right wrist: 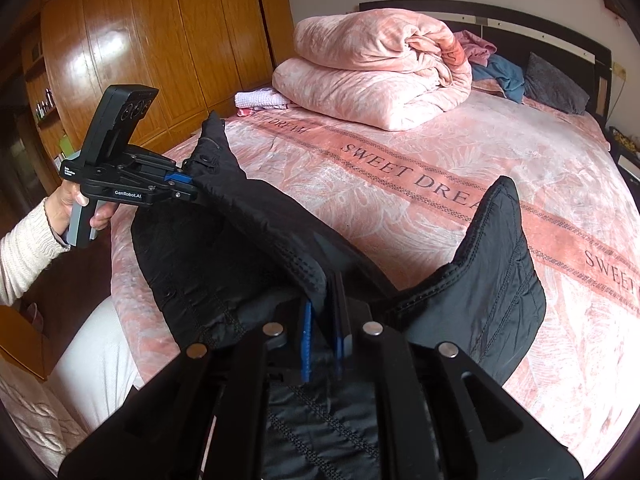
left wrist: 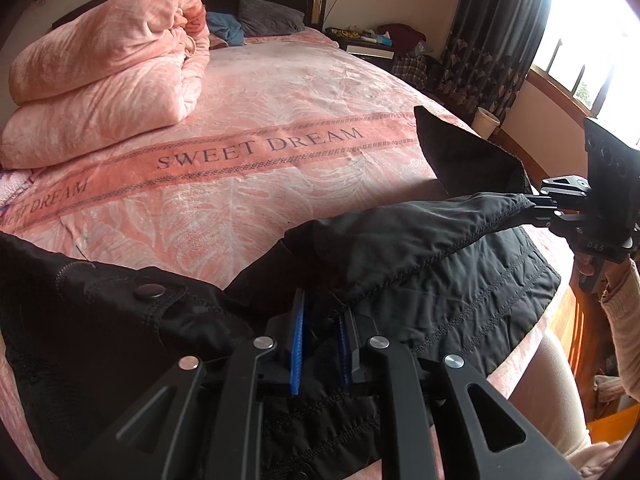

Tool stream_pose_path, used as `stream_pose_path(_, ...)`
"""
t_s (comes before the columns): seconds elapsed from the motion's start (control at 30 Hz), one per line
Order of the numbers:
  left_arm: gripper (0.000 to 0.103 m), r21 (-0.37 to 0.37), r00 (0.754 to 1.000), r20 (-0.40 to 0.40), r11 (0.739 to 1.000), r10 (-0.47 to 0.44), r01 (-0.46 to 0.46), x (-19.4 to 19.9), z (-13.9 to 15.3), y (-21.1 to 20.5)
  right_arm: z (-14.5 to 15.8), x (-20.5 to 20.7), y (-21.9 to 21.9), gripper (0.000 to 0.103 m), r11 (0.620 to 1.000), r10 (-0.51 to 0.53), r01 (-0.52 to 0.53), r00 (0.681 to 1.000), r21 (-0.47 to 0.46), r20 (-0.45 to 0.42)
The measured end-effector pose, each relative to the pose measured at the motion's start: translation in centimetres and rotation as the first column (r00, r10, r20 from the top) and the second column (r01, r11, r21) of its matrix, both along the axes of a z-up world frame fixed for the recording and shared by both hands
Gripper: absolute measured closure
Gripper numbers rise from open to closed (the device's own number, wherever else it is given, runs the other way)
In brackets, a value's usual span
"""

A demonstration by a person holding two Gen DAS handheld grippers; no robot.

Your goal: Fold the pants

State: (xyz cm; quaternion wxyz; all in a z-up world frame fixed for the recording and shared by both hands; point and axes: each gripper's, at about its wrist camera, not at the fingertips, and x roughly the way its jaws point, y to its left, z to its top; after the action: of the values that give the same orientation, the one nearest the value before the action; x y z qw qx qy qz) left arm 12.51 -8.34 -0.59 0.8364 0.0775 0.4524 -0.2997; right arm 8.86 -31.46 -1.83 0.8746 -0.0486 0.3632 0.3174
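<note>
Left hand-held gripper pinched on the pants; right hand-held gripper likewise clamped on black fabric, stretched between both over the bed near its edge. Likely mid-lift, early in folding. Next: lay flat, align legs. One pants, two grippers, one rolled duvet.

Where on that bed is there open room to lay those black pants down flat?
The widest bare stretch of bedspread lies between the folded pink quilt, the pillow and the black pants, around the "SWEET DREAM" band. It is crowded at the head of the bed, with quilt, pillow and loose clothes.
</note>
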Motion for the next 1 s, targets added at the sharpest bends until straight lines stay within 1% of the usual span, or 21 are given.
stream_pose_path(0.27, 0.088, -0.025, 0.998, -0.002, 0.998, 0.061, -0.061, -2.9, -0.1, 0.7, -0.7, -2.7, 0.7, 0.094, 1.000, 0.001, -0.001, 1.000, -0.027, -0.018)
stream_pose_path(0.5, 0.088, -0.033, 0.996, -0.010, 0.995, 0.090, -0.090, -5.2, -0.5, 0.9, -1.4, -4.4, 0.9, 0.094, 0.999, -0.001, 0.000, 0.999, -0.034, -0.041)
stream_pose_path(0.63, 0.087, -0.049, 0.994, -0.035, 0.993, 0.107, -0.108, -6.4, -1.2, 1.3, -1.9, -5.4, 1.1, 0.093, 0.999, 0.003, -0.005, 0.998, -0.035, -0.055)
stream_pose_path(0.77, 0.087, -0.034, 0.992, -0.060, 0.993, 0.115, -0.117, -7.6, -2.4, 1.2, -2.8, -6.1, 1.1, 0.093, 0.999, -0.004, 0.001, 0.997, -0.038, -0.079)
stream_pose_path(0.9, 0.087, -0.050, 0.986, -0.108, 0.990, 0.123, -0.129, -8.7, -3.7, 1.4, -3.8, -6.9, 1.2, 0.093, 0.999, -0.013, 0.010, 0.995, -0.035, -0.100)
stream_pose_path(1.0, 0.086, -0.034, 0.983, -0.133, 0.990, 0.128, -0.133, -9.2, -4.9, 1.5, -4.6, -7.6, 1.4, 0.093, 0.999, -0.015, 0.010, 0.993, -0.043, -0.116)
